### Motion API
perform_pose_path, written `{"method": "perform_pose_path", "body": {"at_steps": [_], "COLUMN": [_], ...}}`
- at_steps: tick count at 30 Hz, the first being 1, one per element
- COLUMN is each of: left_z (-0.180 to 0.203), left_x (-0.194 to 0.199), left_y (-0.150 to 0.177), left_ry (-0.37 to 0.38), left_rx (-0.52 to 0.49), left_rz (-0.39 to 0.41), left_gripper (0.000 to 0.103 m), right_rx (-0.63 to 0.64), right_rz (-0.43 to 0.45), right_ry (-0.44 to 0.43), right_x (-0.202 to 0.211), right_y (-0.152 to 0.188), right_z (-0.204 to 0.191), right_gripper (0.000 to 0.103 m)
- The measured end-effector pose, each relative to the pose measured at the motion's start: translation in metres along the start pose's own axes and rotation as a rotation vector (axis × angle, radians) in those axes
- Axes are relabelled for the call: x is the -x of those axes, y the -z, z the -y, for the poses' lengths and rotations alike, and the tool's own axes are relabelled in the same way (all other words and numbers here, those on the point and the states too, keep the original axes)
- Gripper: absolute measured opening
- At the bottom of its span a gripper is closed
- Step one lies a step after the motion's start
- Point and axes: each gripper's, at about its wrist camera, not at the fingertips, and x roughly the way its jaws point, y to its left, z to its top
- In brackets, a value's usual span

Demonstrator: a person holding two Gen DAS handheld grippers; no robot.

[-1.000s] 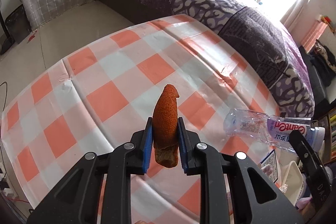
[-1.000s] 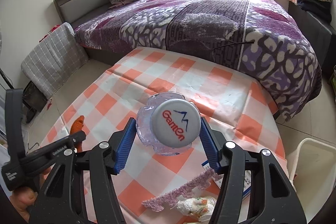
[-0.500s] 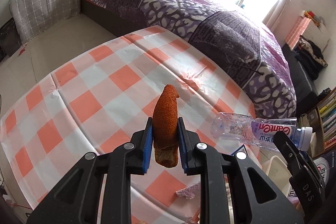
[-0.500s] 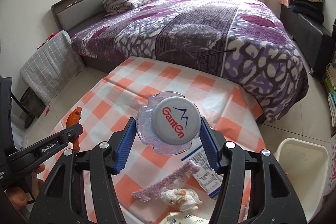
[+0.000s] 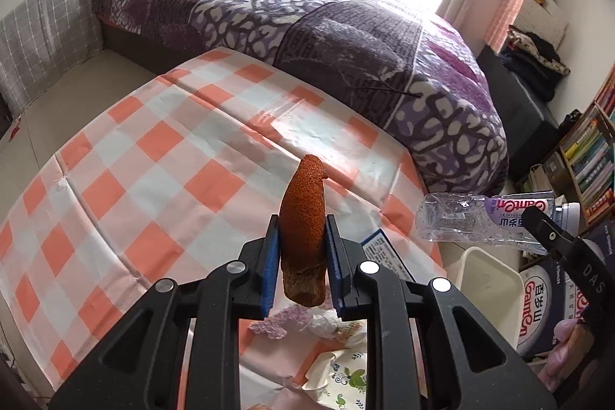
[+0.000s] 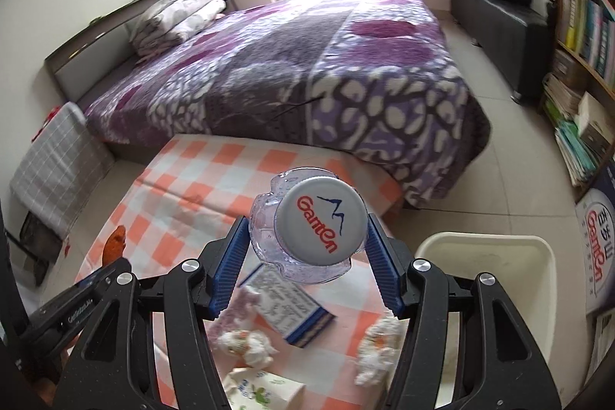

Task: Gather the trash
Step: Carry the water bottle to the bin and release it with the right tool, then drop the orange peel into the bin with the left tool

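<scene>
My left gripper (image 5: 301, 258) is shut on an orange peel (image 5: 303, 218) and holds it upright above the checkered table (image 5: 153, 156). My right gripper (image 6: 305, 248) is shut on a clear plastic Ganten bottle (image 6: 307, 229), cap toward the camera. The bottle also shows in the left wrist view (image 5: 488, 221), held level over the table's right edge. The peel also shows in the right wrist view (image 6: 115, 244). A white bin (image 6: 538, 256) stands on the floor to the right of the table; it also shows in the left wrist view (image 5: 488, 291).
On the near table lie a blue-edged printed box (image 6: 288, 310), crumpled tissues (image 6: 246, 342), a purple scrap (image 5: 276, 321) and a floral paper (image 5: 342, 375). A bed (image 5: 346, 37) stands behind the table. Bookshelves (image 6: 584, 64) line the right wall.
Both grippers have swung right toward the table's right edge, each still holding its item. The white bin and the near trash have come into fuller view.
</scene>
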Motion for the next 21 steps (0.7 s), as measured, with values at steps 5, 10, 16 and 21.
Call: {"method": "perform_pose_path", "body": {"at_steps": [5, 10, 16, 21], "left_z": [0.031, 0.064, 0.097, 0.127], "left_x": [-0.005, -0.008, -0.014, -0.011], "left_y": [0.009, 0.022, 0.039, 0.053], "left_ry": [0.035, 0.060, 0.092, 0.119], "left_rx": [-0.043, -0.104, -0.158, -0.220], "left_rz": [-0.022, -0.031, -0.059, -0.066], "left_gripper": [0.022, 0.022, 0.022, 0.022], "right_rx": [-0.090, -0.162, -0.278, -0.343], "right_rz": [-0.012, -0.040, -0.065, -0.027], "right_ry": [0.072, 0.144, 0.192, 0.218], "right_x": [0.010, 0.017, 0.025, 0.037], "right_y": [-0.004, -0.003, 0.001, 0.003], "right_z": [0.046, 0.086, 0.133, 0.159], "right_gripper": [0.057, 0.058, 0.059, 0.074]}}
